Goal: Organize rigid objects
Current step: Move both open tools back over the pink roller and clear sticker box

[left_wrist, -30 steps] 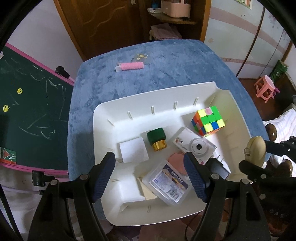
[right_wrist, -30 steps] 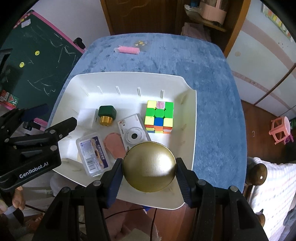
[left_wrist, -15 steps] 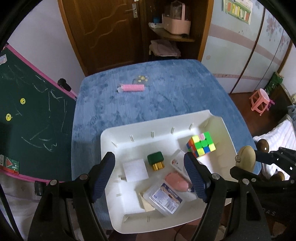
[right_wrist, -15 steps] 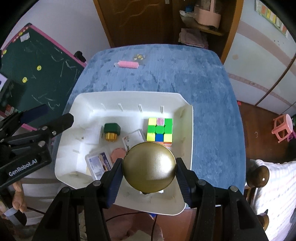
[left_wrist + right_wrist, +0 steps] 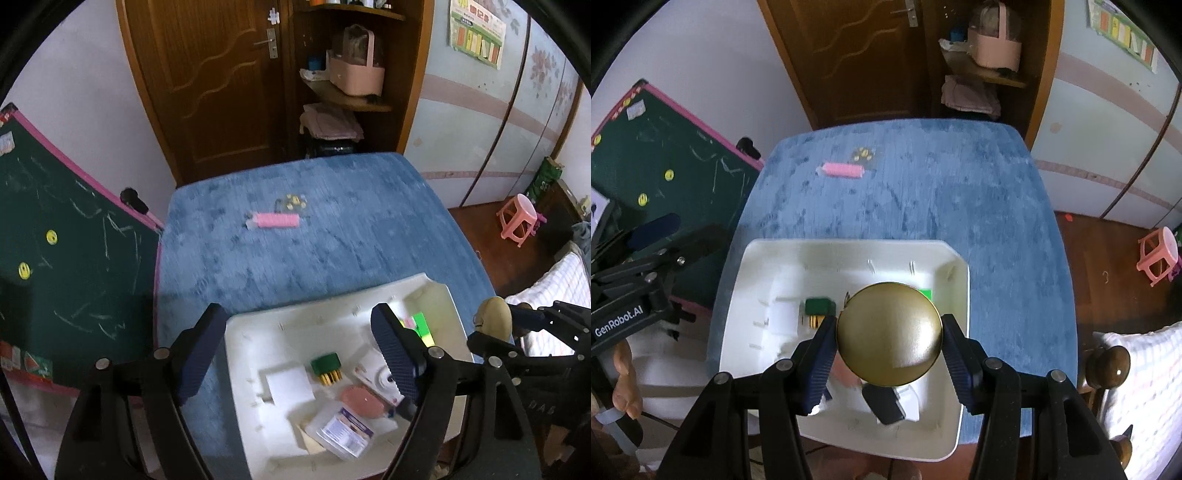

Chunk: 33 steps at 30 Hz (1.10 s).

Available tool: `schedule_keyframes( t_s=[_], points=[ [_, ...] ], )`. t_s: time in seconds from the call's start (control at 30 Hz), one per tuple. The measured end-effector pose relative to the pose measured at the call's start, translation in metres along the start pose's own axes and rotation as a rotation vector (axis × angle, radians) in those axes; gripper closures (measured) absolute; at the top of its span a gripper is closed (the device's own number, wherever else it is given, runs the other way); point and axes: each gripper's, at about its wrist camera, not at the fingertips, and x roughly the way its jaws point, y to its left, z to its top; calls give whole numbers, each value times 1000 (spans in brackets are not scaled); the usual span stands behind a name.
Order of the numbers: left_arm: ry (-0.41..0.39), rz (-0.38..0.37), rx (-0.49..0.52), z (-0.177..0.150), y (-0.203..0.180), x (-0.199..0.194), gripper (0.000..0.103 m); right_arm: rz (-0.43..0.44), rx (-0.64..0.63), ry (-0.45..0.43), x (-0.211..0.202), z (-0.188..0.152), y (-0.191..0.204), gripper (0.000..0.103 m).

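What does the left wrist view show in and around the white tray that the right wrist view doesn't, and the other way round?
Only the left wrist view: the clear labelled box and white camera lying in the white tray. Only the right wrist view: the gold dome face-on, clamped in the right gripper, and a black adapter beneath it. Both: the green-capped bottle, tray, and pink tube on the blue tablecloth.
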Motion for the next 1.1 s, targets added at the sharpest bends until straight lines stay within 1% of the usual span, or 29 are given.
schedule_keyframes(
  t_s=[0.13, 0.37, 0.43, 0.47, 0.63, 0.77, 0.9, 1.0, 1.1],
  points=[
    [-24, 10, 16, 24, 14, 1, 20, 6, 7, -18, -3, 20, -3, 47],
    [-67, 15, 39, 73, 34, 6, 20, 2, -12, -78, -20, 75, 0, 46],
    [-74, 8, 42, 84, 37, 9, 19, -2, -25, -96, -24, 89, 1, 42],
    [-75, 1, 42, 90, 38, 12, 19, -1, -30, -108, -26, 97, 2, 39],
    [-55, -30, 23, 115, 41, 33, 19, -21, -61, -144, -31, 129, 6, 39],
    [-25, -56, -25, 135, 48, 52, 19, -25, -79, -152, -26, 155, 9, 39],
    [-3, -62, -82, 152, 56, 73, 19, -23, -73, -121, -6, 182, 8, 39],
    [20, -52, -140, 160, 64, 92, 19, -6, -59, -79, 18, 202, 7, 39],
    [69, -21, -224, 161, 73, 120, 19, -6, -51, -46, 42, 216, 9, 39]
  ],
)
